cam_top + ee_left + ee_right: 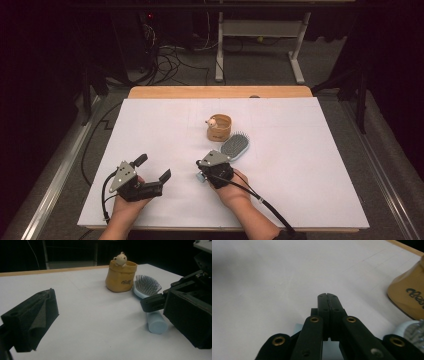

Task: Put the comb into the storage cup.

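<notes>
Hairbrush (235,146): lies flat on white table (300,190), bristles up, head just beside tan bear pouch (219,127), pale-blue handle toward person. Right gripper (328,295): jaws together, empty, poised over handle, probably approaching for pickup. Left gripper (152,167): jaws apart, empty, parked aside.

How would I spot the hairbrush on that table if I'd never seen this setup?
Start from the white table and find the tan fabric pot with a small bear figure near its middle. The hairbrush lies right beside that pot, on the person's side, its handle running under the right gripper. It is pale blue, flat and oval, with grey bristles facing up.
</notes>
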Demonstrator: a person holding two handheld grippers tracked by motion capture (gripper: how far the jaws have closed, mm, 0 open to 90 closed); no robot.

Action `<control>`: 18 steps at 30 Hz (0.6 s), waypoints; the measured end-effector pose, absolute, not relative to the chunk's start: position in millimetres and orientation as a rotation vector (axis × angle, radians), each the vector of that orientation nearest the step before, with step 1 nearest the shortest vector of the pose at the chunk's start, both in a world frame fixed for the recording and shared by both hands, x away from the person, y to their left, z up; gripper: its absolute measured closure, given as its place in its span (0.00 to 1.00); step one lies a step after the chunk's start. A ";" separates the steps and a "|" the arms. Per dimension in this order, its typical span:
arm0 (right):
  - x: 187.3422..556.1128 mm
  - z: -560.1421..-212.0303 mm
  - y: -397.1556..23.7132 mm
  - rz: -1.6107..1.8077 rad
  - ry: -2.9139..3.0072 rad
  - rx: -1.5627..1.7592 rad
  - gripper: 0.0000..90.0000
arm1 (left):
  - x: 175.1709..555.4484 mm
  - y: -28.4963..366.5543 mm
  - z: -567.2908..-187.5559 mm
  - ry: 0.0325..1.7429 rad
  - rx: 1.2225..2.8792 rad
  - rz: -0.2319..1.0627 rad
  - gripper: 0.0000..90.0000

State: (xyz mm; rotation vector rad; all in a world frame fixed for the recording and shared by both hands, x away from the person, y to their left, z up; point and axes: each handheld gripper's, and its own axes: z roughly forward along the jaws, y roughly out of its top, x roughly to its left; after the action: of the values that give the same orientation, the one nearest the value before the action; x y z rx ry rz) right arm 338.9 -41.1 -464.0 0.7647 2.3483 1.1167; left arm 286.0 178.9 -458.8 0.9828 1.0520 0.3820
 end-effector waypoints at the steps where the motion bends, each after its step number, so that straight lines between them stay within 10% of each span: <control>1: 340.0 -465.1 -38.6 1.103 2.362 0.762 1.00 | 285.9 178.9 -458.7 1.051 0.981 0.382 0.01; 18: 336.5 -463.5 -56.7 1.071 2.391 0.804 1.00 | 284.5 178.0 -457.8 1.048 0.975 0.382 0.01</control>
State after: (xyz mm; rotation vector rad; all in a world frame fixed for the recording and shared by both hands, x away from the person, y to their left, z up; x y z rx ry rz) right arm 336.5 -56.7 -463.5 0.8044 2.3911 1.0714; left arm 284.5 178.0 -457.8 0.9751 1.0485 0.3821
